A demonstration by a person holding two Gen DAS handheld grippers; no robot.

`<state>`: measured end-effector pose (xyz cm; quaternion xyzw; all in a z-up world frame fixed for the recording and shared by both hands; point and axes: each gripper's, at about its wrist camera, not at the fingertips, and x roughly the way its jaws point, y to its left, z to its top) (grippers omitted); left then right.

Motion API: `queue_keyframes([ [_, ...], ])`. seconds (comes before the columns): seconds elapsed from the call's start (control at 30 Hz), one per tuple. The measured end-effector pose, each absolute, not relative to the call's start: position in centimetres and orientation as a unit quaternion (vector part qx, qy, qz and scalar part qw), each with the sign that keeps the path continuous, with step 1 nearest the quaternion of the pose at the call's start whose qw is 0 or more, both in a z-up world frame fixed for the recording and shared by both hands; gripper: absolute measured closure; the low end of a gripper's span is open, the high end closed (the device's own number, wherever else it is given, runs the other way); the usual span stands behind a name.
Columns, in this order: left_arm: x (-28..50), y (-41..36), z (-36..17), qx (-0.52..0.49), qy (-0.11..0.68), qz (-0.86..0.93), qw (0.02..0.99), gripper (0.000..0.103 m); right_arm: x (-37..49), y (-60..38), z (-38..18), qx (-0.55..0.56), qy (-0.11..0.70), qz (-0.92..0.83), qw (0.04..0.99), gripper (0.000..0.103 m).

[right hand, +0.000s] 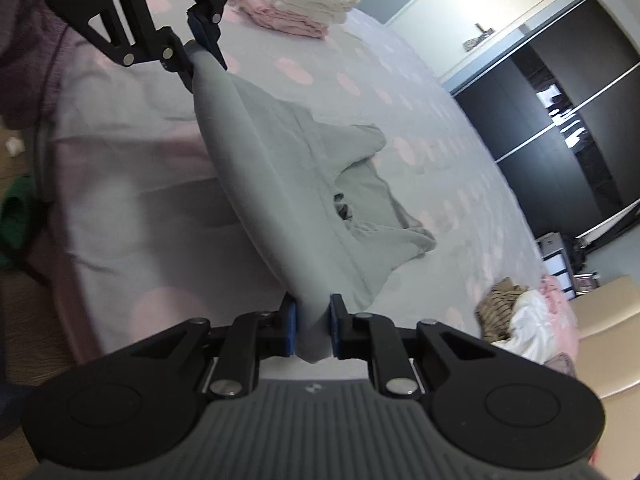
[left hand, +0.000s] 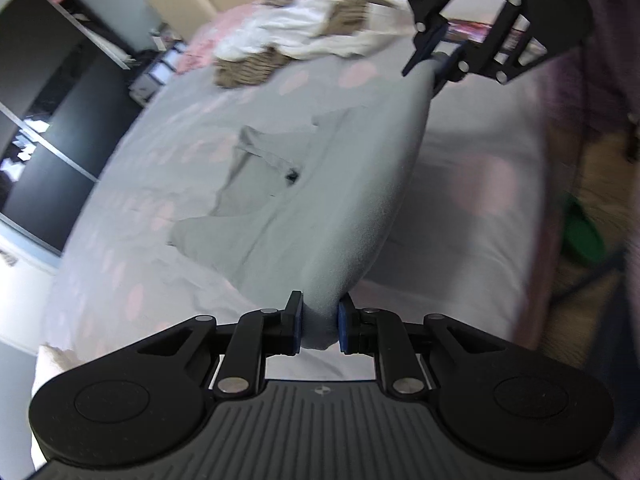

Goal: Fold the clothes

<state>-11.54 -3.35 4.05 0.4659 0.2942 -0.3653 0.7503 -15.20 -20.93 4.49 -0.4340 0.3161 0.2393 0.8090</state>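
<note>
both jaws clench a grey garment: left gripper and right gripper stretch its edge above the bed; possibly a shirt.

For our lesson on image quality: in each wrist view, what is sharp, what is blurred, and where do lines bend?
Left wrist view: left tongs sharp, grey garment and bedspread smeared, wardrobe edges bowed. Right wrist view: right tongs crisp, folded stack soft, wardrobe rails curved.

Bed, pink-dotted grey sheet: dark wardrobe beside it; green object on floor beside bed.
</note>
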Motion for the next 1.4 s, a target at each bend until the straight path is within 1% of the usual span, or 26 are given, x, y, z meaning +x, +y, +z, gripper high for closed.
queue_keyframes([
  [0.1, -13.3, -2.7, 2.7, 0.477, 0.323, -0.389, 0.719, 0.089, -16.8, -20.5, 3.8, -0.428, 0.342, 0.272, 0.791, 0.085],
  [0.23, -13.7, -3.0, 0.0, 0.488, 0.348, -0.399, 0.693, 0.089, -18.2, -19.4, 1.3, -0.450, 0.365, 0.298, 0.759, 0.085],
  [0.4, -11.7, -2.8, -2.5, 0.452, 0.397, -0.408, 0.687, 0.088, -17.2, -19.5, -0.9, -0.429, 0.400, 0.318, 0.744, 0.084],
  [0.47, -11.2, -2.6, -2.2, 0.439, 0.407, -0.412, 0.687, 0.083, -17.2, -19.5, -1.4, -0.430, 0.410, 0.324, 0.737, 0.078],
  [0.5, -11.0, -2.5, -1.8, 0.429, 0.411, -0.412, 0.691, 0.082, -17.1, -19.7, -1.0, -0.425, 0.412, 0.324, 0.738, 0.077],
  [0.57, -10.5, -1.9, -0.5, 0.398, 0.427, -0.416, 0.697, 0.078, -17.0, -20.1, 0.0, -0.410, 0.415, 0.324, 0.744, 0.071],
  [0.6, -10.3, -1.5, 0.2, 0.379, 0.434, -0.419, 0.702, 0.074, -17.0, -20.4, 0.5, -0.403, 0.417, 0.324, 0.747, 0.070],
  [0.67, -9.6, -0.8, 1.7, 0.343, 0.443, -0.424, 0.712, 0.071, -16.6, -21.0, 1.9, -0.379, 0.419, 0.325, 0.758, 0.069],
  [0.7, -9.1, -0.7, 2.5, 0.327, 0.442, -0.424, 0.719, 0.067, -16.3, -21.3, 2.7, -0.366, 0.419, 0.325, 0.764, 0.068],
  [0.77, -8.0, -0.5, 4.0, 0.296, 0.440, -0.421, 0.736, 0.066, -15.4, -21.9, 4.0, -0.344, 0.415, 0.323, 0.778, 0.069],
  [0.8, -7.1, -0.3, 4.6, 0.280, 0.439, -0.416, 0.746, 0.066, -14.7, -22.1, 4.7, -0.333, 0.415, 0.322, 0.783, 0.069],
  [0.83, -6.2, -0.4, 5.1, 0.269, 0.437, -0.409, 0.755, 0.066, -13.9, -22.2, 5.3, -0.321, 0.416, 0.321, 0.788, 0.073],
  [0.87, -5.3, -0.5, 5.4, 0.262, 0.436, -0.400, 0.763, 0.066, -13.1, -22.4, 5.9, -0.312, 0.415, 0.318, 0.793, 0.079],
  [0.9, -4.3, -0.7, 5.7, 0.256, 0.435, -0.388, 0.771, 0.066, -12.4, -22.5, 6.3, -0.309, 0.413, 0.313, 0.798, 0.080],
  [1.0, -0.6, -1.2, 5.9, 0.236, 0.440, -0.342, 0.796, 0.065, -9.3, -22.6, 6.9, -0.306, 0.418, 0.284, 0.807, 0.080],
  [1.07, 1.7, -1.6, 5.7, 0.217, 0.443, -0.312, 0.812, 0.060, -6.9, -23.1, 7.2, -0.279, 0.432, 0.264, 0.816, 0.079],
  [1.13, 3.9, -1.8, 5.5, 0.189, 0.447, -0.287, 0.826, 0.056, -3.6, -23.3, 7.2, -0.229, 0.455, 0.243, 0.825, 0.077],
  [1.27, 8.2, -3.3, 4.3, 0.171, 0.450, -0.254, 0.838, 0.055, 1.9, -25.1, 6.4, -0.128, 0.492, 0.193, 0.839, 0.073],
  [1.4, 11.7, -4.6, 3.0, 0.147, 0.460, -0.218, 0.848, 0.054, 6.3, -25.7, 4.9, -0.052, 0.509, 0.157, 0.844, 0.068],
])
